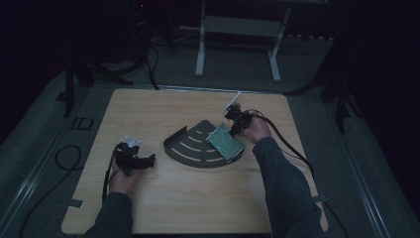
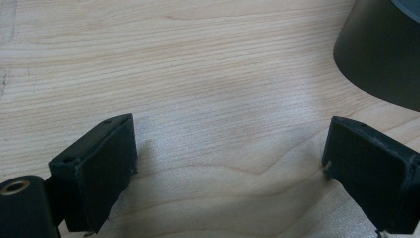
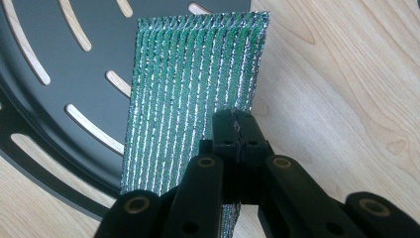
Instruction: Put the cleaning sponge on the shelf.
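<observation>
Your right gripper (image 3: 236, 130) is clamped on the green perforated board (image 3: 193, 79), held over the dark slotted tray (image 1: 198, 144) at frame centre. Your left gripper (image 2: 228, 163) rests lower left, jaws spread apart on the wooden table (image 2: 198, 59).

Overhead forward-down, 2 close views, perhaps sharing tray (image 1: 198, 148)

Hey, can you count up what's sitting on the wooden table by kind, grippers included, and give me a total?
Grippers: 2, the left gripper open and the right gripper shut on the green board.
Black slotted trays: 1.
Green perforated boards: 1, over the tray's right edge.
Total: 4.
</observation>
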`<state>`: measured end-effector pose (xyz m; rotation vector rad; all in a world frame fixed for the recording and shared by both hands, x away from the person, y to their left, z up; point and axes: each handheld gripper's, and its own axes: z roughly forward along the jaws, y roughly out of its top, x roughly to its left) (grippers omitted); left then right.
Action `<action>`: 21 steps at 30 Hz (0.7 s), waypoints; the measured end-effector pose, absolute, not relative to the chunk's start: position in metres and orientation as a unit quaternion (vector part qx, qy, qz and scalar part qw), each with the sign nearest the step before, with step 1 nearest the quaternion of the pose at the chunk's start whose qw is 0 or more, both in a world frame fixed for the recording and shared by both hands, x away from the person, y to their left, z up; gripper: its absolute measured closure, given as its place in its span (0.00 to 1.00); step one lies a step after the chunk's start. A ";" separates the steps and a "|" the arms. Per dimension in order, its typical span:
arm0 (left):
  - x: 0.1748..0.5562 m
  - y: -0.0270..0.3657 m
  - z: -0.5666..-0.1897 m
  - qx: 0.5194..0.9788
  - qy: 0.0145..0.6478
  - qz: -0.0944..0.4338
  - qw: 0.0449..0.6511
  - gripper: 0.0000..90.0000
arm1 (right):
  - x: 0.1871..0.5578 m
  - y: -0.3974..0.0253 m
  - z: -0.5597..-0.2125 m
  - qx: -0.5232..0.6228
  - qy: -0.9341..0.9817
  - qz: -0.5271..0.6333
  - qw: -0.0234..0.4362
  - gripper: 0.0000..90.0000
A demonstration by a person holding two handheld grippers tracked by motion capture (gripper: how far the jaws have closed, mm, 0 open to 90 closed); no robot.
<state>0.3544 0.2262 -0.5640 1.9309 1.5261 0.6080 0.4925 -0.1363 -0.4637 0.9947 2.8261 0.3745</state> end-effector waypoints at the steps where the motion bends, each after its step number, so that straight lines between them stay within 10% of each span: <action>1: 0.354 0.226 -0.564 0.727 0.575 0.229 0.299 0.08 | 0.493 -0.136 -0.465 0.328 0.935 0.122 0.064 0.99; 21: 0.354 0.226 -0.564 0.727 0.575 0.229 0.299 0.08 | 0.493 -0.133 -0.468 0.326 0.936 0.120 0.064 0.96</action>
